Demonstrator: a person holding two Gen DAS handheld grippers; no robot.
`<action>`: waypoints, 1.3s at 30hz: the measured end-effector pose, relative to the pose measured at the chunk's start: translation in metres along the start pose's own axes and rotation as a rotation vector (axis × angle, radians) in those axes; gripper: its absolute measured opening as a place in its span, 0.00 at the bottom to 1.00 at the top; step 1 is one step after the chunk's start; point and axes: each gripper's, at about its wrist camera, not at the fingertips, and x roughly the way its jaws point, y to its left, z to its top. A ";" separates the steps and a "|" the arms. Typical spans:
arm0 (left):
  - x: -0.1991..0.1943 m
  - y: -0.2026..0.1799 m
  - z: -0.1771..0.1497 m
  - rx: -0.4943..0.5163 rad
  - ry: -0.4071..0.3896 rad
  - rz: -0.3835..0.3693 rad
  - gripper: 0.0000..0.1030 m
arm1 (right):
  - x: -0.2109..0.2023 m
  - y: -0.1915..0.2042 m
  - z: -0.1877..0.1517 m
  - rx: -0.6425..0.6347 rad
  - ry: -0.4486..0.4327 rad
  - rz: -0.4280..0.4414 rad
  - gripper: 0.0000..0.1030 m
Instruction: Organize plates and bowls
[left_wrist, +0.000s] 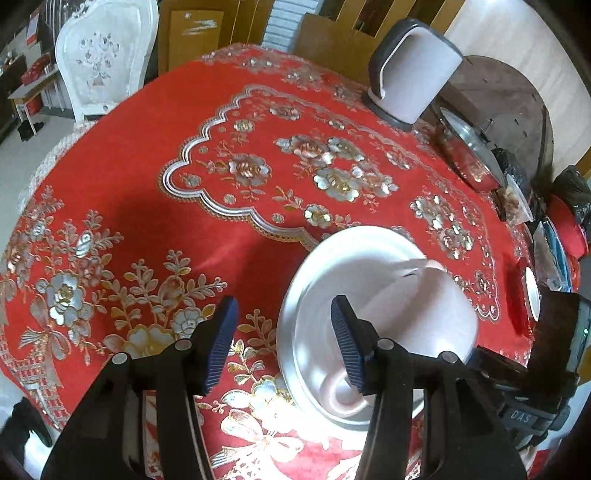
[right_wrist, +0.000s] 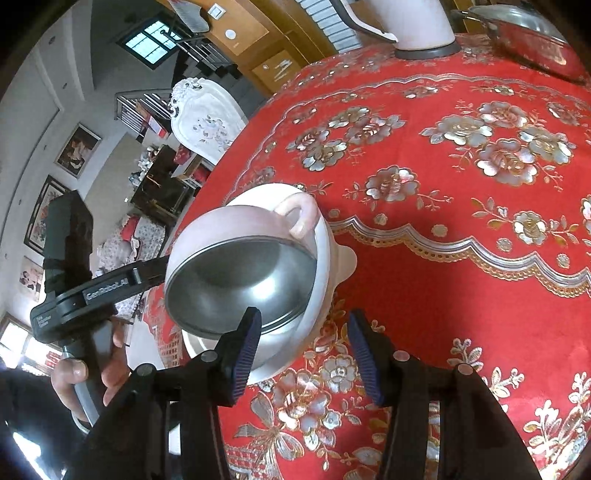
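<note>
Both tools stand with jaws apart, gripping nothing: left tool (left_wrist: 284, 343) above a white round plate (left_wrist: 295, 325) holding a tilted pink steel-lined handled bowl (right_wrist: 240, 280) near the edge of the red floral-clothed table (right_wrist: 461, 288), right tool (right_wrist: 304, 350) just beside the plate.

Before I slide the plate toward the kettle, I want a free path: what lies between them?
Only bare red tablecloth lies between the plate and the kettle, as the left wrist view shows.

Steel pan (right_wrist: 532, 37) cut off by top edge; bowl (left_wrist: 417, 306) motion-blurred.
</note>
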 end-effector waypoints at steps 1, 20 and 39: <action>0.004 0.001 0.000 -0.004 0.009 0.005 0.48 | 0.003 0.000 0.000 -0.001 0.005 -0.001 0.50; 0.021 -0.036 -0.011 0.071 0.060 -0.015 0.11 | -0.020 -0.008 -0.007 -0.055 -0.053 -0.087 0.24; 0.051 -0.201 -0.005 0.258 0.121 -0.144 0.11 | -0.149 -0.105 -0.011 0.070 -0.202 -0.248 0.24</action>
